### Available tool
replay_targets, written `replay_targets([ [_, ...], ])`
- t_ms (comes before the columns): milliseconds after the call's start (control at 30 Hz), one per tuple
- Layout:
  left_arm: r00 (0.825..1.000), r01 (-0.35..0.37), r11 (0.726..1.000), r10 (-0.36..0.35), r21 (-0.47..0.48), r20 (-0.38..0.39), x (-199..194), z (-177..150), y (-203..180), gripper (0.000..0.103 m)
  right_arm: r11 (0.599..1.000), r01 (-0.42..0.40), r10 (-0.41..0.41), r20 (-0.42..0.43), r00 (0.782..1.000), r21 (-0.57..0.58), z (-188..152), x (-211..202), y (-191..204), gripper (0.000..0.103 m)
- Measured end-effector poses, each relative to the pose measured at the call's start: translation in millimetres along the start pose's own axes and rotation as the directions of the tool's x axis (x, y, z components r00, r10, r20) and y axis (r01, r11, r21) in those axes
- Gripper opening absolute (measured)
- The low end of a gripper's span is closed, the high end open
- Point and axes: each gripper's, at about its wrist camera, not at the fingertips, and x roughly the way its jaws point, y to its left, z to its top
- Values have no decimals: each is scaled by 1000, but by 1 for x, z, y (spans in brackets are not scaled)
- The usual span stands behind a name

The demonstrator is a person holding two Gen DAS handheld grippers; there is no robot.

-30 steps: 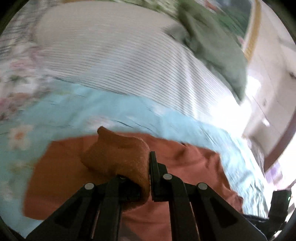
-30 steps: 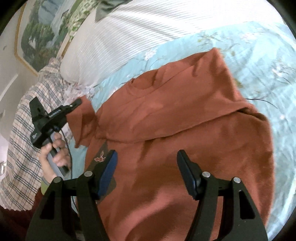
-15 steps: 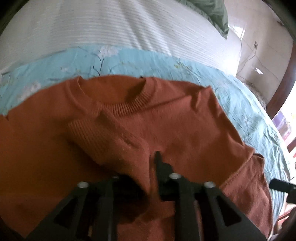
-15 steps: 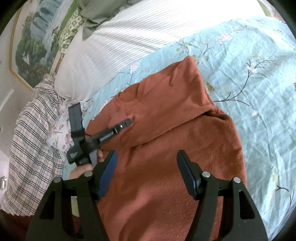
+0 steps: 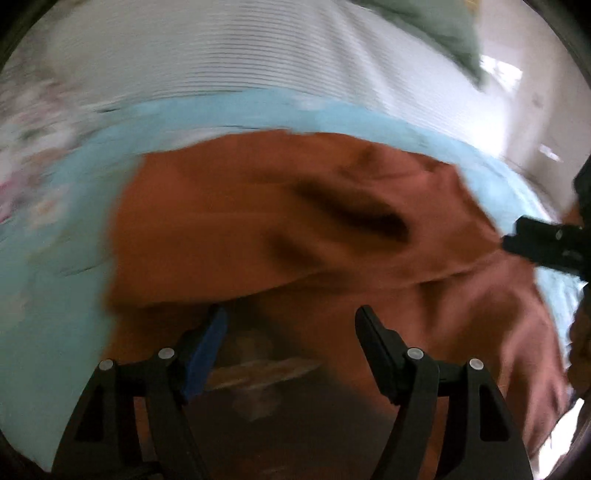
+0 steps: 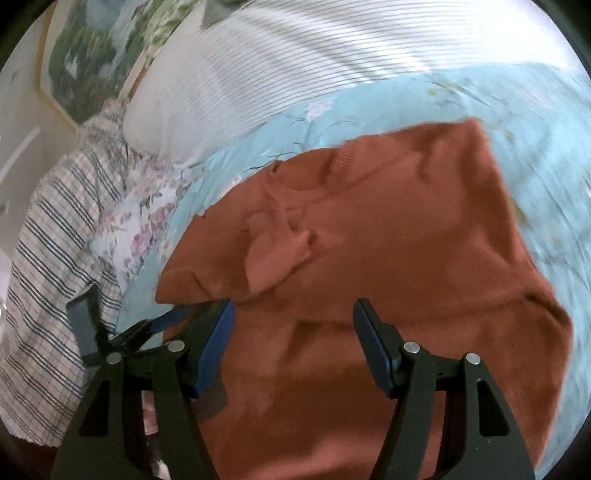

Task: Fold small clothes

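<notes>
A rust-orange knit sweater lies on a light blue floral bedspread, neckline away from me, both sides folded in. Its left sleeve cuff lies across the chest. The sweater also fills the blurred left wrist view. My left gripper is open and empty just above the sweater's lower left part. My right gripper is open and empty over the sweater's middle. The left gripper shows at the lower left of the right wrist view. The right gripper shows at the right edge of the left wrist view.
A white striped pillow lies beyond the sweater. A plaid cloth and a floral sheet lie to the left. A framed picture hangs on the wall. A green cloth lies on the pillow.
My left gripper carried the sleeve across the chest, opened and let it go, then drew back to the left. My right gripper stayed open above the sweater.
</notes>
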Motion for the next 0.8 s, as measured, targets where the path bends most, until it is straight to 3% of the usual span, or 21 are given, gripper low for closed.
replay_targets([
  [33, 998, -60, 997, 61, -47, 10, -4, -4, 20, 72, 1000, 1, -1, -5, 1000, -26, 5, 7, 7, 67],
  [133, 991, -136, 979, 136, -155, -10, -3, -10, 62, 72, 992, 10, -13, -30, 999, -125, 20, 36, 37, 67],
  [200, 990, -144, 963, 137, -227, -45, 4, -11, 87, 72, 979, 37, -48, -47, 998, -202, 26, 55, 54, 67],
  [233, 989, -146, 957, 137, -249, -57, 8, -10, 96, 72, 963, 90, -105, -44, 994, -256, 29, 69, 63, 67],
  [333, 986, -163, 949, 153, -271, -60, 15, -5, 108, 72, 949, 149, -172, -59, 983, -276, 39, 99, 62, 67],
  [400, 986, -164, 947, 156, -276, -52, 19, 1, 112, 72, 972, 108, -133, -112, 985, -210, 46, 115, 47, 67],
  [467, 986, -165, 948, 156, -271, -56, 26, 6, 115, 72, 997, 11, -24, -153, 988, -82, 54, 126, 25, 67],
  [567, 985, -174, 948, 165, -267, -58, 31, 6, 117, 72, 995, -91, 96, -139, 986, 36, 61, 127, 5, 67],
  [667, 980, -198, 948, 189, -249, -58, 34, 5, 111, 72, 996, -86, 88, -125, 988, 23, 66, 127, 3, 67],
  [733, 979, -205, 947, 197, -248, -59, 35, 6, 110, 72, 996, -89, 89, -140, 986, 2, 70, 133, 7, 60],
  [767, 979, -205, 946, 196, -250, -59, 35, 5, 110, 72, 995, -91, 86, -161, 983, -27, 70, 136, 12, 47],
  [800, 979, -202, 946, 194, -252, -59, 35, 5, 111, 72, 995, -86, 74, -173, 982, -59, 68, 138, 18, 22],
])
